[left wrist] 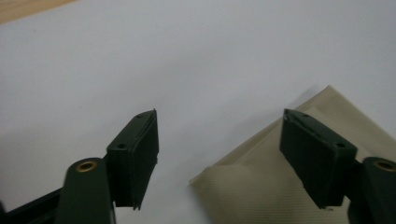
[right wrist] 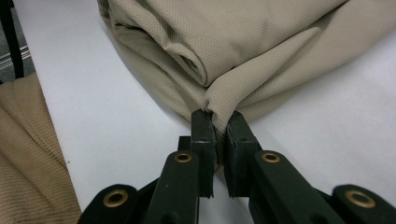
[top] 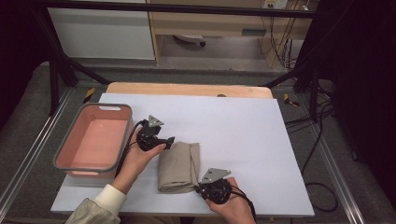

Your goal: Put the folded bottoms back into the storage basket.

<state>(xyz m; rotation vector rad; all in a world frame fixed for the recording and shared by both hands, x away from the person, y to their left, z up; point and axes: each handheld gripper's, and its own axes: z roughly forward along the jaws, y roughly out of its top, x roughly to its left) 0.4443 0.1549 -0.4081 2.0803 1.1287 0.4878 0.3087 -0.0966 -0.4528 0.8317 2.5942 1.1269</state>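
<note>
The folded beige cloth (top: 179, 166) lies on the white table (top: 243, 140), long axis running away from the person. The right tongs (right wrist: 219, 122) pinch its near corner; the left tongs (left wrist: 219, 135), jaws apart and gripping nothing, straddle its far-left corner beside the pink basket (top: 74, 161).

The right gripper (right wrist: 215, 122) pinches a fold of the cloth (right wrist: 243, 42), and the pinched edge is lost between its pads. The cloth runs off the top of the right gripper view. Ahead of the left gripper (left wrist: 219, 135), the cloth is cut by the bottom edge and partly hidden behind one pad. From above, the right hand (top: 232, 205) is cut off below.
</note>
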